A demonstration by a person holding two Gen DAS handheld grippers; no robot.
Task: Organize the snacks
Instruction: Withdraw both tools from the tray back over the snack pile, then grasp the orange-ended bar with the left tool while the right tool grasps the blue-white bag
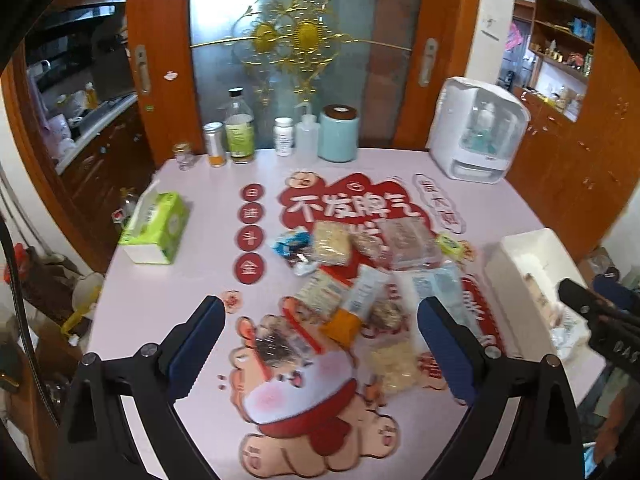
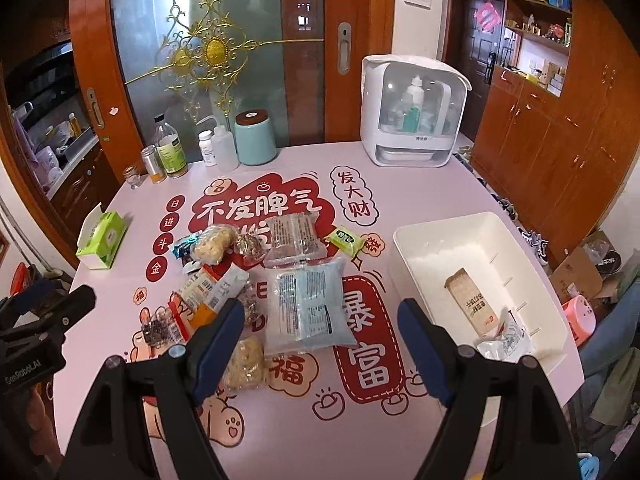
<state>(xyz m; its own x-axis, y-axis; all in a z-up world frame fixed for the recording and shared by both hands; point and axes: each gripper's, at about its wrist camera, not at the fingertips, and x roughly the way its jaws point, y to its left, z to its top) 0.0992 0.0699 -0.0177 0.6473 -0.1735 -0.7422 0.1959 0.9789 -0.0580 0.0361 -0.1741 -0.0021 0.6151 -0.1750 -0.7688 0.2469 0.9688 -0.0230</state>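
Note:
Several snack packets lie in a loose pile (image 1: 352, 280) on the pink table (image 2: 304, 432). The pile includes a large pale blue packet (image 2: 308, 308), a clear packet of brown snacks (image 2: 294, 238), a small green packet (image 2: 346, 239) and an orange packet (image 1: 342, 326). A white bin (image 2: 404, 248) stands at the right and holds a brown packet (image 2: 474, 304) and a silver wrapper (image 2: 504, 340). My left gripper (image 1: 320, 344) is open and empty above the near end of the pile. My right gripper (image 2: 320, 344) is open and empty, between the blue packet and the bin.
A green tissue box (image 1: 156, 228) sits at the table's left edge. Bottles, jars and a teal canister (image 1: 338, 132) line the back edge. A white countertop appliance (image 2: 412, 108) stands at the back right. Wooden cabinets stand to the right.

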